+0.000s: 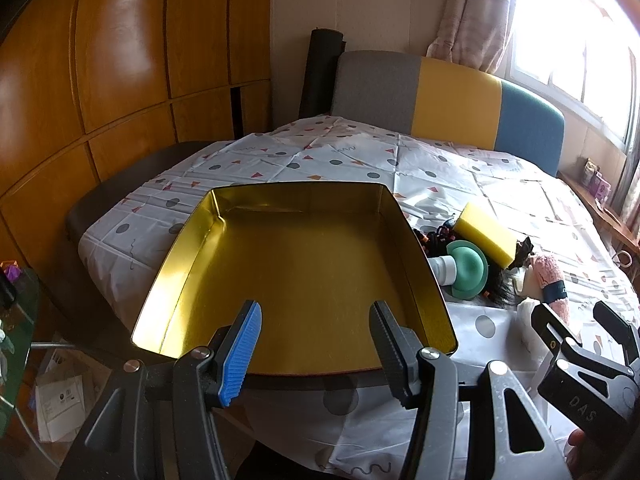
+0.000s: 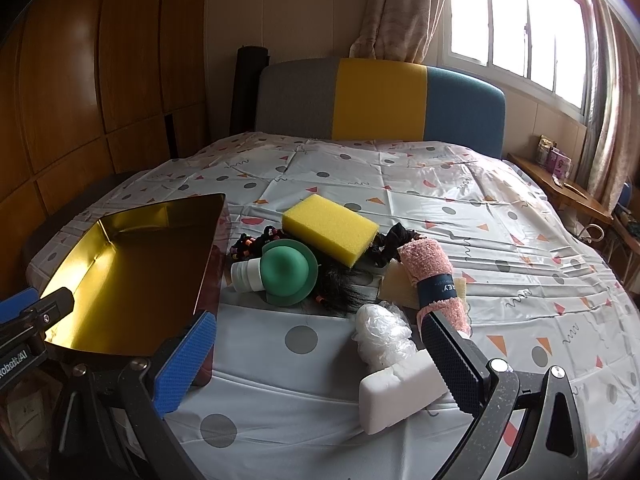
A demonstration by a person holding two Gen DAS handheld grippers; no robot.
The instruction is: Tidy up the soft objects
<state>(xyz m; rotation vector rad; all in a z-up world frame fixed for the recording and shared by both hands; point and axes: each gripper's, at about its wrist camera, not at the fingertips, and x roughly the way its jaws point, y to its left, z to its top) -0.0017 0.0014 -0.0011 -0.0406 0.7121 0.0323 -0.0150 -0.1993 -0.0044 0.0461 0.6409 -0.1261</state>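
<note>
Soft objects: one yellow sponge (image 2: 330, 229), one pink towel roll (image 2: 434, 280), one gold tin (image 2: 132, 276)

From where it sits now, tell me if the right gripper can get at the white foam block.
Probably yes. The right gripper has its jaws open, and the white foam block lies just ahead by the black one, uncovered.

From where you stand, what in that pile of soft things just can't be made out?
- Black hairy clump: right wrist view, mostly hidden under the green dome and yellow sponge; what it is stays unclear.
- Label on the pink towel roll: too small and turned to read fully.
- White foam block: its right end is hidden by a finger of the right tongs.
- Left wrist view: the gold tin wall cuts off the pile's left side.
</note>
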